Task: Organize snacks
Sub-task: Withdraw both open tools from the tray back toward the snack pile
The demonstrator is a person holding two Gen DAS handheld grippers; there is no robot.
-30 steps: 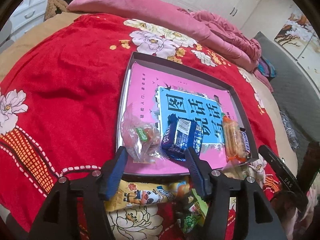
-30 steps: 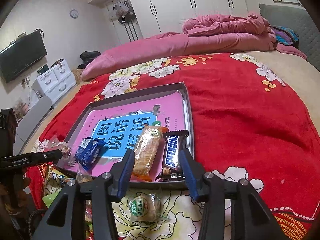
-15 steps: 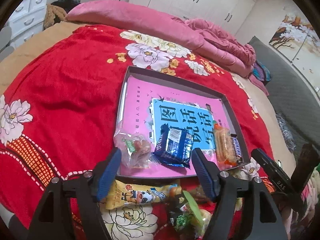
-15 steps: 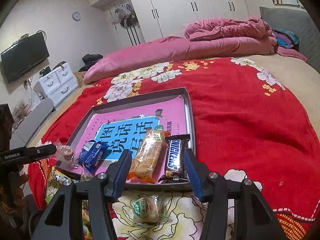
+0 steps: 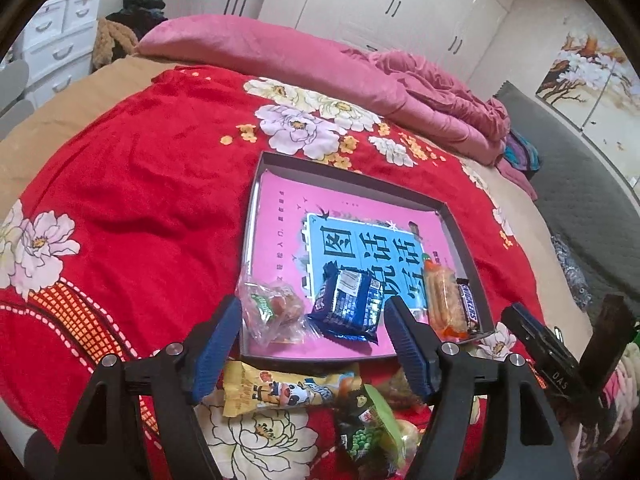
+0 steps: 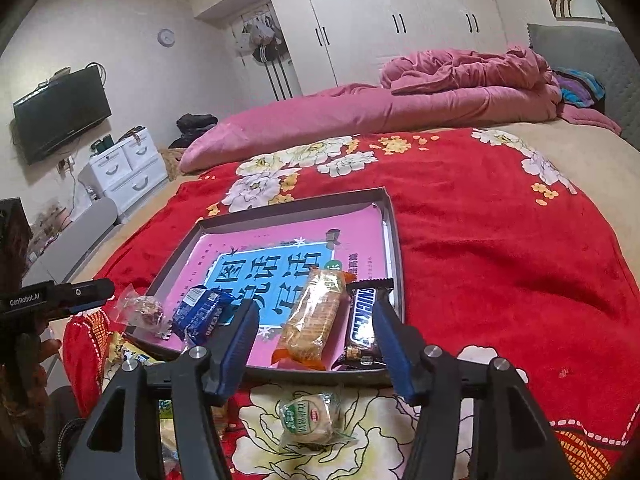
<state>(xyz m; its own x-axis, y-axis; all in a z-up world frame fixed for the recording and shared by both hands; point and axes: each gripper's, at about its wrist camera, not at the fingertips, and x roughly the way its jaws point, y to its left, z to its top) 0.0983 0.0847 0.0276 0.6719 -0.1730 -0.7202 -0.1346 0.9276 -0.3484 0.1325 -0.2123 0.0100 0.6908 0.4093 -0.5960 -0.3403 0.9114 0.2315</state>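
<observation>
Snacks lining up in the tray [image 5: 460, 248]

I'm holding both jaws empty, the right ones widening, over four wrapped snacks: clear bag [image 5: 272, 308], blue pack [image 5: 348, 308], orange wafer [image 6: 316, 316], Snickers [image 6: 362, 322].

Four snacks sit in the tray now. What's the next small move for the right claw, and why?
Probably lower the right claw, whose jaws are opening and empty, onto the round green-labelled pastry lying on the blanket just outside the tray. It is the loose snack nearest that claw.

A home bedroom: bed [image 6: 500, 232] with quilt [image 6: 400, 104], wardrobes [image 6: 400, 20], wall television [image 6: 62, 114].
</observation>
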